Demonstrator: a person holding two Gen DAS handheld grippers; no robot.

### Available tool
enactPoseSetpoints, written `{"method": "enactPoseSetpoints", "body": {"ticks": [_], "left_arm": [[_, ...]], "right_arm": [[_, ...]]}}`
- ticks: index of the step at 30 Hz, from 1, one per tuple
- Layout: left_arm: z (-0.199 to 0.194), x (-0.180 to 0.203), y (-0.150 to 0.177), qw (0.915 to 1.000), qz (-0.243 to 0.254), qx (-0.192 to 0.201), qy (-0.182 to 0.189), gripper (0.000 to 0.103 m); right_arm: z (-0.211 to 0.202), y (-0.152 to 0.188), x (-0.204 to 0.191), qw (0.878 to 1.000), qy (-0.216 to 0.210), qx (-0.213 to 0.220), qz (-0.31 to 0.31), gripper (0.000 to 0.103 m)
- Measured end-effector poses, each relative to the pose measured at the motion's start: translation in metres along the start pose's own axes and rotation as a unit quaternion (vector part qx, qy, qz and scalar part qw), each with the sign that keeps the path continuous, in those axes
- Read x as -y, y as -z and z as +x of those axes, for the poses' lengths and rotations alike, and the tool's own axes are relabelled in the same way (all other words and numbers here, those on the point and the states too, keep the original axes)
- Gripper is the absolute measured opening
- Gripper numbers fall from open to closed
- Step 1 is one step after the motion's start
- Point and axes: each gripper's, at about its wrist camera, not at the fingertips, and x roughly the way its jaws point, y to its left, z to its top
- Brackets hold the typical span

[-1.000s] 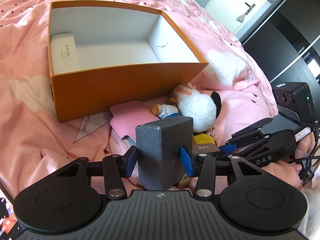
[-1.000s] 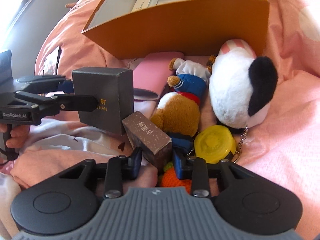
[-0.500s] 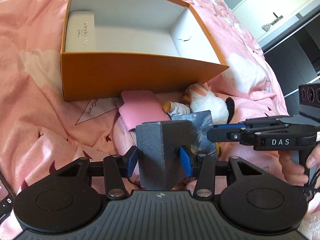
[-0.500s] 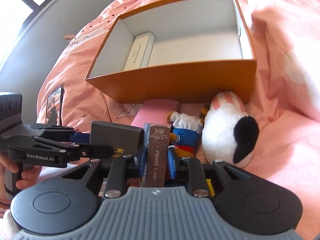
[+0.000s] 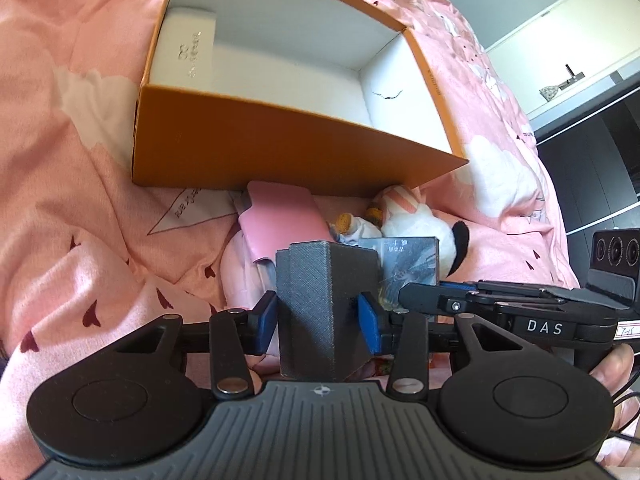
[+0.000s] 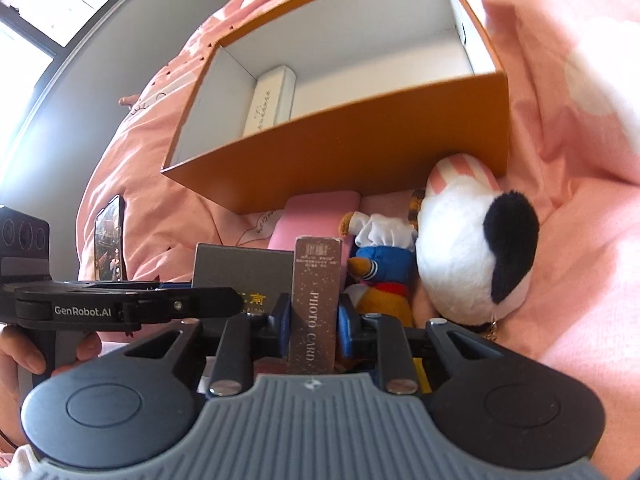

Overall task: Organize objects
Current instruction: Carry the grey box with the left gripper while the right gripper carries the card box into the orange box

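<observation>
Fingers of the left gripper (image 5: pixel 319 317), just closing tighter, clamp a dark grey textured box (image 5: pixel 324 300); the right gripper (image 6: pixel 313 317) clasps a slim brown photo-card box (image 6: pixel 316 300). Both hang over the pink bed (image 5: pixel 80 220), short of the open orange cardboard box (image 5: pixel 288 152); clear its near wall before releasing.

orange box (image 6: pixel 360 152): 1, open top, beyond both fingertips
white case (image 5: pixel 188 48): 1, inside that box
dark grey box (image 5: pixel 320 292): 1, between left fingers
brown photo card box (image 6: pixel 316 300): 1, between right fingers
pink pouch (image 5: pixel 280 220): 1, just past the fingers
plush toys: 2, white with black ear (image 6: pixel 472 256), small bear in blue (image 6: pixel 380 264), right of right fingers
phone (image 6: pixel 108 244): 1, far left of right fingers
yellow item: 1, mostly hidden under right fingers
</observation>
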Motion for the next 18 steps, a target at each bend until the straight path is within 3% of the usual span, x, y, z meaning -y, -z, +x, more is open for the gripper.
{"method": "enactPoseSetpoints", "body": {"ticks": [9, 13, 18], "left_arm": [[-0.027, 0.025, -0.026, 0.9982, 0.018, 0.052, 0.022, 0.046], [-0.041, 0.033, -0.053, 0.9955, 0.026, 0.085, 0.033, 0.046], [-0.049, 0.039, -0.099, 0.9917, 0.048, 0.119, 0.010, 0.046]], "right_arm": [[-0.049, -0.029, -0.014, 0.997, 0.008, 0.062, -0.053, 0.024], [-0.066, -0.056, -0.020, 0.993, 0.003, 0.092, -0.069, 0.024], [-0.075, -0.098, -0.025, 0.990, -0.007, 0.122, -0.070, 0.024]]}}
